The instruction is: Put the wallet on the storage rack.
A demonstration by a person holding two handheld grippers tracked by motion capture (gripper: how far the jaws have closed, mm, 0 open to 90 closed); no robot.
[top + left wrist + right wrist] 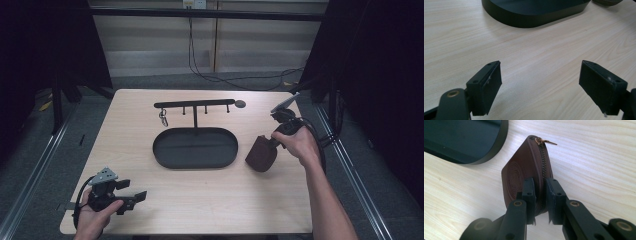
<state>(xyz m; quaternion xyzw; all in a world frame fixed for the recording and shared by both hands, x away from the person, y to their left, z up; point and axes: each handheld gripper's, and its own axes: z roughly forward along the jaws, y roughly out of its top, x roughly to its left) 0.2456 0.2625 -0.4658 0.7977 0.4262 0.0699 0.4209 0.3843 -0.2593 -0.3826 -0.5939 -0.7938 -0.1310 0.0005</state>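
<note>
My right gripper [540,187] has its jaws clenched on a brown zippered pouch [524,172], gripping it across the zipper edge near one end; in the right gripper view the pads press on either side of the leather, the zipper teeth run up between them, and the brass pull [545,142] sticks out at the far tip. From the high view I see the pouch [261,154] hanging tilted from the right gripper [274,142], just to the right of the black oval tray [195,148] and apart from it; whether its lower end touches the counter [200,200] I cannot tell. The tray carries a thin upright post with a crossbar [195,104] of small hooks, and a key ring [163,118] dangles from the hook at the left end. My left gripper [134,198] sits at the near left corner of the counter, well apart from the tray and the pouch, held low over the wood by my left hand [95,216]. In the left gripper view its jaws stand released, wide apart with only bare wood grain between them, and the tray's dark rim [531,17] lies ahead.
</note>
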